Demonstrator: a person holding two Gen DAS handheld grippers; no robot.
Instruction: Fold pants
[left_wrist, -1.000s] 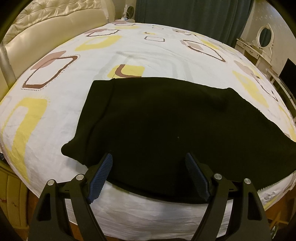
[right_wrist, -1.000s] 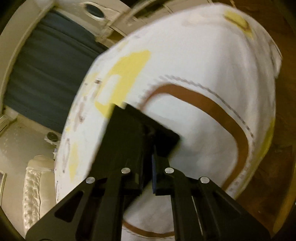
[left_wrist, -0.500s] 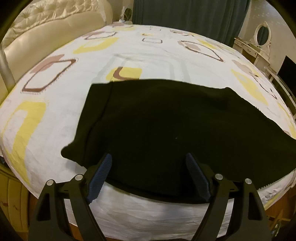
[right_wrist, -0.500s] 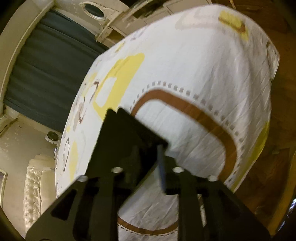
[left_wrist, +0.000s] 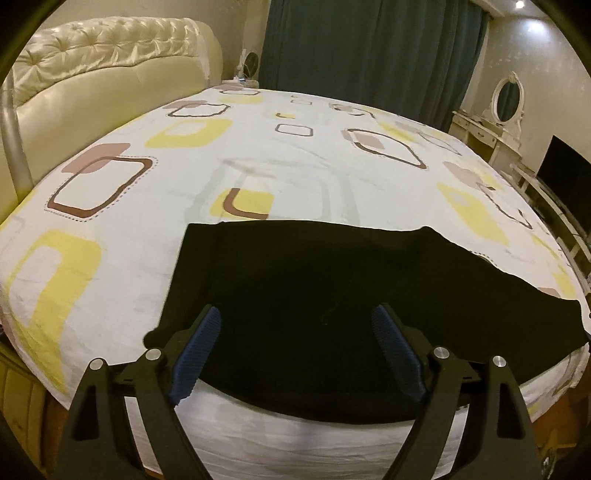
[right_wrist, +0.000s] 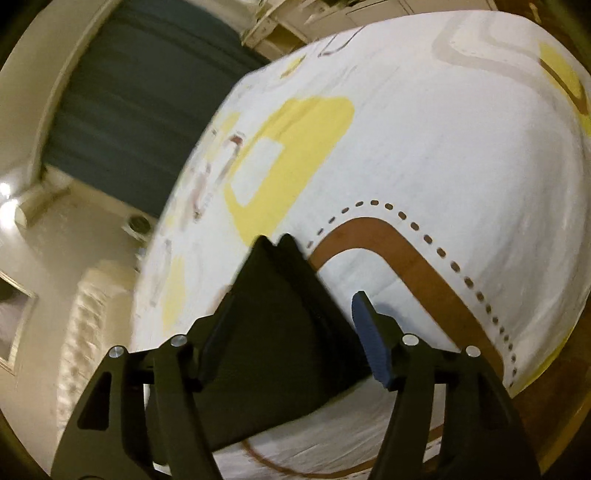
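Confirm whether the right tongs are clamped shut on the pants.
No: the right tongs stand open around the pants.

This is a home bedroom: a wide bed (left_wrist: 280, 177) under a white sheet patterned in yellow and brown, a cream tufted headboard (left_wrist: 110, 62), dark teal curtains (left_wrist: 369, 55), and a white dressing table (left_wrist: 487, 136) with an oval mirror (left_wrist: 509, 96) (rather ornate).
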